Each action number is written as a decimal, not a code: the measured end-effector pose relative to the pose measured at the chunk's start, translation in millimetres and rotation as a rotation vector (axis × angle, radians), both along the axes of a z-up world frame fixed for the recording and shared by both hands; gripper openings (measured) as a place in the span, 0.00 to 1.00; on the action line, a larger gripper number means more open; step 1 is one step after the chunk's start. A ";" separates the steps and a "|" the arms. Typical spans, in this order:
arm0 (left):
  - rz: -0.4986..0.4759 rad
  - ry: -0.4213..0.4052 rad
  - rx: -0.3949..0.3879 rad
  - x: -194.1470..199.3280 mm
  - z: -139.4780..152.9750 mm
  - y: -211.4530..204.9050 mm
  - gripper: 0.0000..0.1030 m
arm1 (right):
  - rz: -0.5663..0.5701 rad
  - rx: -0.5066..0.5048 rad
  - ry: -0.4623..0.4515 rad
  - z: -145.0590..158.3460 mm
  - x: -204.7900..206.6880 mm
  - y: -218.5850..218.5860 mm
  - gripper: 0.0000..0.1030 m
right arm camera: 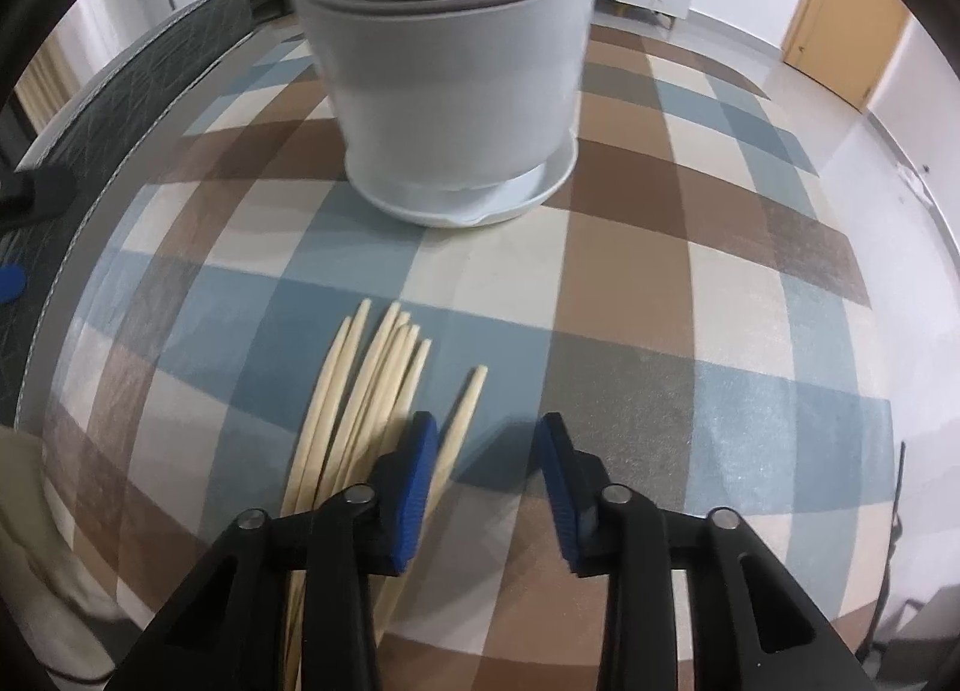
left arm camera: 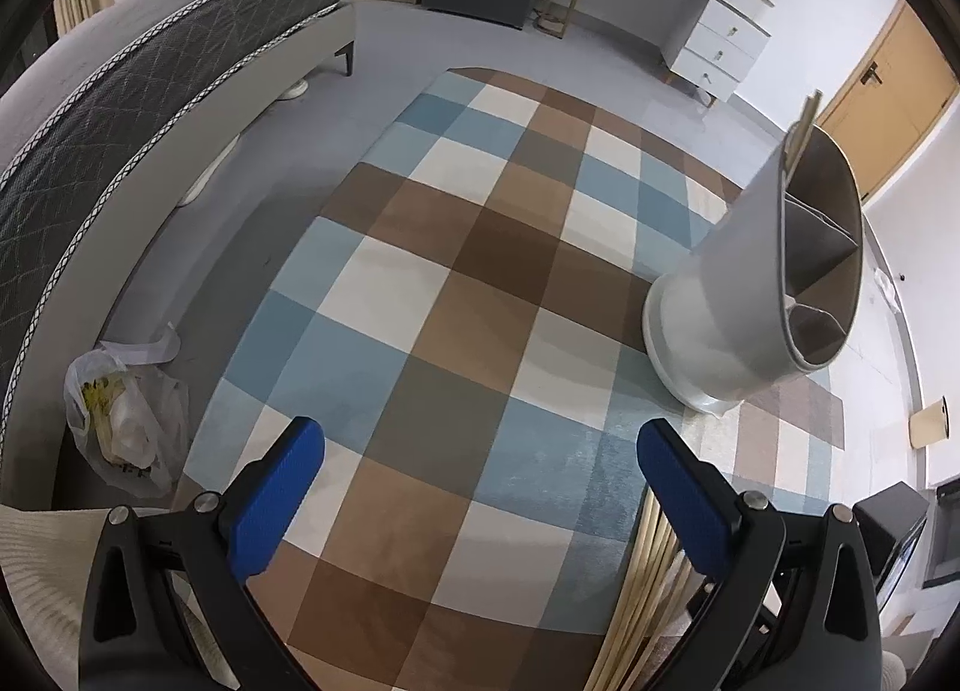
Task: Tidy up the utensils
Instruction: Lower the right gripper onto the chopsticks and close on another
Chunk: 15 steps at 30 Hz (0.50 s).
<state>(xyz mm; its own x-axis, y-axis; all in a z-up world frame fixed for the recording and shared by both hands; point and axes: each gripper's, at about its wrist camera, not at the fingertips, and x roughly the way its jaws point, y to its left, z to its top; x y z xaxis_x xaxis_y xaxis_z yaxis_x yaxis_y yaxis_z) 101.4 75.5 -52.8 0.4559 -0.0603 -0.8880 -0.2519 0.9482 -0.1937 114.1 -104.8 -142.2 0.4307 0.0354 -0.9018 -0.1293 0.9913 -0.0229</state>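
The right tool (right arm camera: pixel 489 439) hung low over the checked rug (right arm camera: pixel 630 283) with its blue pads parted and nothing between them; its left pad sat just over the loose bundle of chopsticks (right arm camera: pixel 384 385), so the gap seemed lined up beside the bundle rather than around it, which reads as an approach to a pick not yet made; one stick (right arm camera: pixel 465 421) lay a little apart from the others, nearest the gap, and looked the easiest to take first. The chopsticks were pale, slim and tapered, their thin tips fanned ahead of the tool and pointing toward the utensil holder (right arm camera: pixel 456 85), which stood upright straight ahead on its white saucer; the holder was a pale grey tub with a darker inner rim. The left tool (left arm camera: pixel 480 445) was held wide open and empty above the rug, well to the left of the holder (left arm camera: pixel 756 283), probably kept clear so that the right side could work; in its view the holder's inside showed grey dividers forming several compartments, and what looked like a stick or two (left arm camera: pixel 801 130) stood up at the far rim, though in which compartment could not be told; more of the pale chopsticks (left arm camera: pixel 645 577) lay under its right finger. A plastic bag (left arm camera: pixel 129 427) sat on the floor by the bed (left arm camera: pixel 120 109), to the left of that tool.
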 end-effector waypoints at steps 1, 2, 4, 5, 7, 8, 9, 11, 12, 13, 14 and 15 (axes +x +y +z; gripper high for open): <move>0.001 -0.002 0.008 -0.1 0.0 0.4 0.98 | -0.005 -0.003 -0.012 0.2 1.6 0.3 0.23; 0.001 -0.005 0.019 -0.1 -0.1 0.5 0.98 | -0.002 0.001 -0.020 0.2 3.9 0.7 0.21; -0.001 -0.007 0.034 -0.2 -1.4 0.7 0.98 | 0.000 0.008 -0.034 0.1 9.2 1.9 0.20; -0.006 -0.003 0.036 0.1 -3.0 1.0 0.98 | 0.000 0.009 -0.040 -0.2 11.1 1.3 0.18; -0.014 0.008 0.038 0.3 -7.4 0.9 0.98 | -0.016 0.021 -0.046 -0.6 16.9 -2.4 0.05; -0.025 0.014 0.042 1.0 -10.6 -0.3 0.98 | -0.028 0.050 -0.043 -0.3 19.2 -5.8 0.05; -0.035 0.022 0.044 1.5 -13.1 -1.9 0.98 | -0.041 0.075 -0.040 -0.2 20.5 -8.9 0.04; -0.068 0.038 0.021 2.5 -18.6 -6.6 0.98 | -0.070 0.128 -0.031 0.0 23.0 -16.5 0.03; -0.082 0.048 0.006 2.3 -21.4 -9.3 0.98 | -0.081 0.142 -0.031 0.5 23.3 -19.5 0.03; -0.104 0.065 -0.011 2.6 -25.5 -13.3 0.98 | -0.094 0.169 -0.033 2.1 23.0 -23.5 0.03; -0.126 0.079 -0.024 2.6 -28.9 -17.7 0.98 | -0.109 0.199 -0.041 5.1 22.5 -28.5 0.03; -0.143 0.088 -0.031 2.7 -31.0 -21.9 0.98 | -0.123 0.220 -0.052 8.5 22.3 -33.1 0.03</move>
<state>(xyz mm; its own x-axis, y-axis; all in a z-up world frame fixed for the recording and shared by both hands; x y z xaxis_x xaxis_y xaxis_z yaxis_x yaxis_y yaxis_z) 104.1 53.5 -83.8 0.3611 -0.1474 -0.9208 -0.1318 0.9694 -0.2069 136.4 -138.0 -133.7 0.4894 0.1729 -0.8548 -0.0121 0.9814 0.1916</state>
